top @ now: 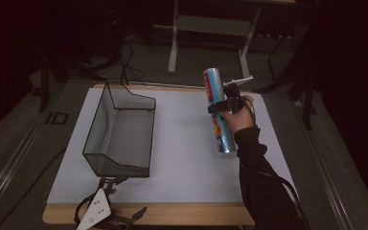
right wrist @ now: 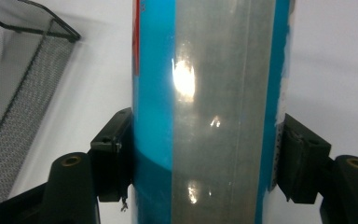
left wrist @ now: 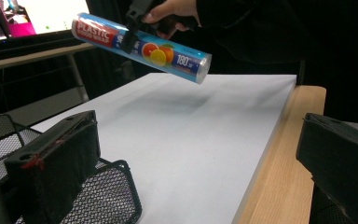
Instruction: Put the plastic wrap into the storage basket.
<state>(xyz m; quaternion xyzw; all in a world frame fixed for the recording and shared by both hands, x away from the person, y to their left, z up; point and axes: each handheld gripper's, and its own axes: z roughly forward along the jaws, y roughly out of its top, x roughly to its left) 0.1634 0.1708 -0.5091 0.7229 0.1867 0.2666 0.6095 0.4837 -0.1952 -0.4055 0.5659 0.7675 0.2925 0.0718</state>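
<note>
One roll of plastic wrap hung clamped in my right gripper above the table's right edge, its long axis running far-to-near. My left gripper, jaws apart, waited at the near edge beside the wire-mesh basket.

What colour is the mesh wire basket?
Black mesh wire basket, best in the high view.

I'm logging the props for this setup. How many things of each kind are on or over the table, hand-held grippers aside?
Wire mesh basket: 1
Roll of plastic wrap: 1
White sheet covering the table: 1
Total: 3
</note>
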